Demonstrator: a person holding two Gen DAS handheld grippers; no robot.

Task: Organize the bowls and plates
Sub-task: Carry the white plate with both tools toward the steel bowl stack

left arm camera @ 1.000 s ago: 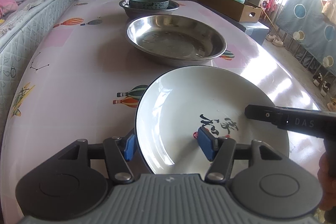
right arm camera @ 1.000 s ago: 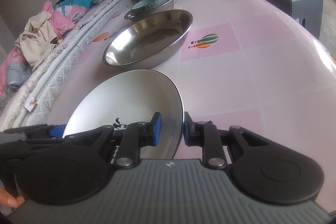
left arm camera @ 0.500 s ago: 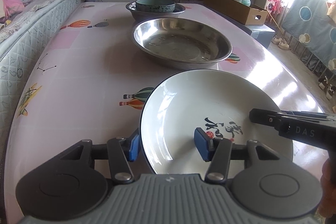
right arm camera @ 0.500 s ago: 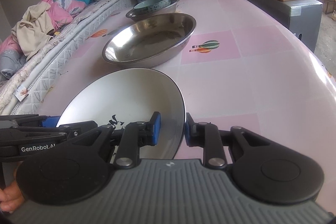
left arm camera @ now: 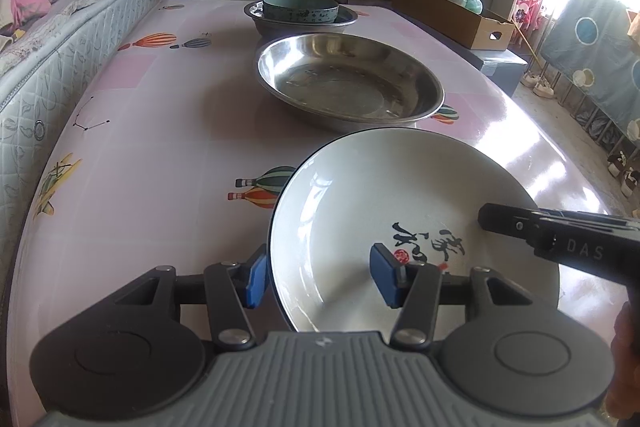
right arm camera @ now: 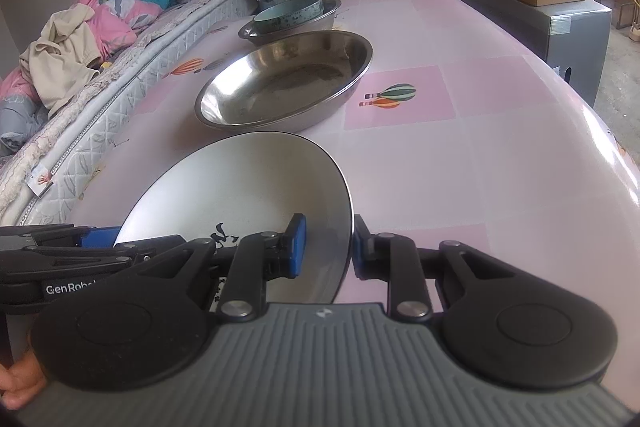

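Note:
A white plate with black brush characters is at the near end of the pink table, held from both sides. My left gripper straddles its left rim, with one blue pad outside the wall and the other on the inner face. My right gripper is shut on the right rim, and its fingers reach in over the plate. Just beyond the white plate sits a wide, empty steel basin. Farther back, a teal bowl rests inside a smaller steel bowl.
A quilted mattress piled with clothes runs along the table's left side. A cardboard box stands on a grey cabinet past the right edge, where the floor drops away. Bare pink tablecloth lies left of the plate.
The left gripper's jaws have drawn slightly closer around the plate's left rim. The right gripper keeps its hold, and the dishes on the table have not moved.

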